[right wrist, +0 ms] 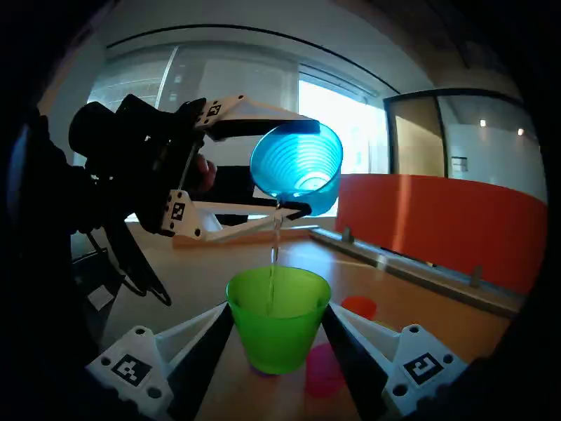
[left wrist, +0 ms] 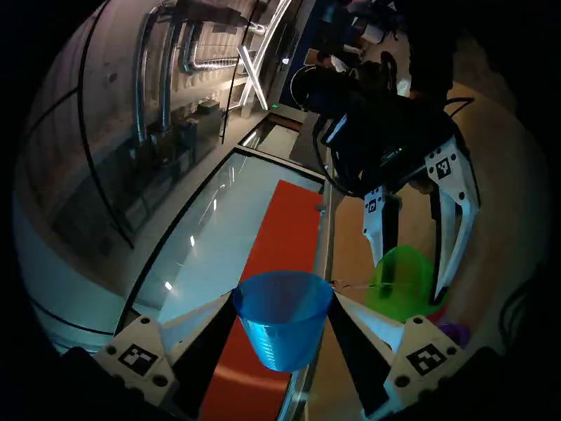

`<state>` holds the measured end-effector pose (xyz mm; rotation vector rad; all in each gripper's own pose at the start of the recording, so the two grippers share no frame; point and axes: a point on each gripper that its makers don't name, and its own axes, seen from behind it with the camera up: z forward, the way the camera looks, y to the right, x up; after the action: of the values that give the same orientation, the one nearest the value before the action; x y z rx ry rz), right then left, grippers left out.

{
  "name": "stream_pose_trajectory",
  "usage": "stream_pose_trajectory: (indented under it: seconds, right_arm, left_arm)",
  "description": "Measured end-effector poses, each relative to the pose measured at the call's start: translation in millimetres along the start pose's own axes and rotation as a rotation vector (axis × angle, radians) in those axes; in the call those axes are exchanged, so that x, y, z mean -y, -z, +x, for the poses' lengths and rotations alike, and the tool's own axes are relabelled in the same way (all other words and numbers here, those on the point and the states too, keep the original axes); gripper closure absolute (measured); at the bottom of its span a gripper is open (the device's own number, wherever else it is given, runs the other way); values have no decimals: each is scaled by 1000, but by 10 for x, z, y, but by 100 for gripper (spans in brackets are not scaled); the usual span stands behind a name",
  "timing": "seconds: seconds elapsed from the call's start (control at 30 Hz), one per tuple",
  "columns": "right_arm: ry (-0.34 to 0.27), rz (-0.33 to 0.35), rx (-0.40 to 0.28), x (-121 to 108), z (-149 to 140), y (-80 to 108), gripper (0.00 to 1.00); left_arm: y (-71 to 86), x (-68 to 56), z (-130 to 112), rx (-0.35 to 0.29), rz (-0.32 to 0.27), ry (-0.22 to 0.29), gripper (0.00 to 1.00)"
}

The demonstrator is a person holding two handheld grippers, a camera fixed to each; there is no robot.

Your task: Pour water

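Tilted blue cup in left hand-held gripper's pinch, green cup in right hand-held gripper's — apparently water between.

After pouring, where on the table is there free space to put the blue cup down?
Bare wood lies on the table between the green cup and the rail along the orange partition, and also left of the green cup. It is crowded right beside the green cup, where a pink cup and a red object sit.
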<state>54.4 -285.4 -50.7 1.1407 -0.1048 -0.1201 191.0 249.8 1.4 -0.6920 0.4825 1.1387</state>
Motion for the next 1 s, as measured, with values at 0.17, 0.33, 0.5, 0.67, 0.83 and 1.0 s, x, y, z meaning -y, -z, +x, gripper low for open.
stream_pose_trajectory:
  seconds: [0.17,0.33,0.5,0.67,0.83,1.0]
  right_arm:
    - [1,0,-2,4,7,-2,11]
    - [2,0,-1,-1,3,-1,11]
    - [1,-1,-3,-11,-5,0,11]
    - [0,0,-3,-11,-3,0,11]
    - [0,-1,-4,-11,5,2,11]
    - [0,-1,-5,-17,14,1,11]
  left_arm:
    - [-1,6,5,-1,3,-4,13]
    - [-5,-6,13,-2,1,-13,12]
    - [-10,-15,21,-3,-2,-15,13]
    - [-15,-4,28,-3,-2,-24,13]
    - [-12,14,35,-4,-1,-26,13]
    - [-10,14,41,-4,-2,-29,13]
